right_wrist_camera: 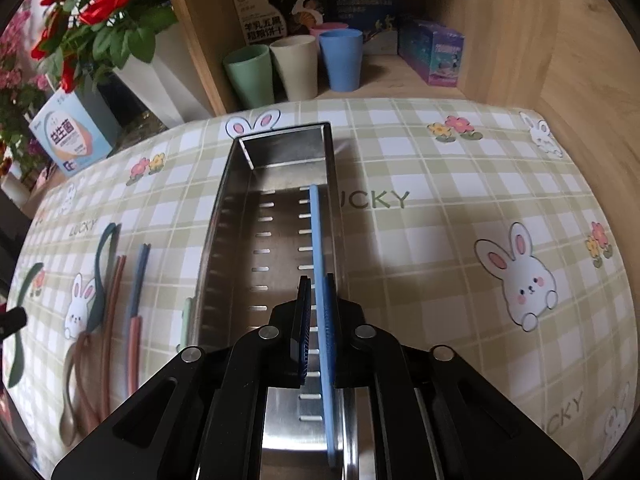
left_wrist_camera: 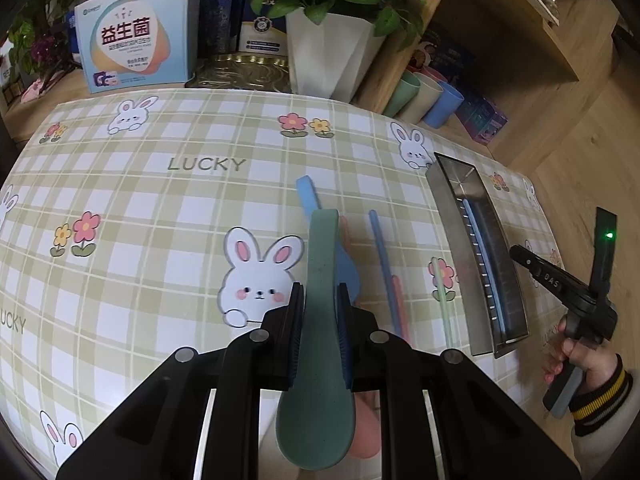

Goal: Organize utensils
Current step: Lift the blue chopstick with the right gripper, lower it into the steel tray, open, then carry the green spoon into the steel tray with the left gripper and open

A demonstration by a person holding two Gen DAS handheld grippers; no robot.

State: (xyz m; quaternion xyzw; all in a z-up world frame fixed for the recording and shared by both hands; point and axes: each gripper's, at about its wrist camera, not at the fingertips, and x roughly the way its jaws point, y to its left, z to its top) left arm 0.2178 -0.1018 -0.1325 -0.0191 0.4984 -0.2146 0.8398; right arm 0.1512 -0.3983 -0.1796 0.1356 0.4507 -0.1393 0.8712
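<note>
Utensils split between grippers, cloth and tray. Left gripper: jaws nearly closed, pads clamped on the neck of a green spoon, bowl toward the camera, handle pointing away over the tablecloth. Right gripper: jaws nearly closed around a blue chopstick; the right pad lies against it, a thin gap shows on the left side, so can't tell for sure whether it's still pinched. The chopstick runs lengthwise inside the metal tray, along its right wall, over the slotted floor. Nothing else visible in the tray. In the left view a hand with a striped cuff holds the right gripper's handle just beside the tray's near end.

Loose on the cloth left of the tray: blue spoon partly under the green one, another blue chopstick, pink chopsticks, a pale green chopstick close beside the tray wall, and a brownish spoon.

Shelf behind the table: green cup, beige cup, blue cup, pink one behind, all upright; contents not visible. White planter holds red flowers.
</note>
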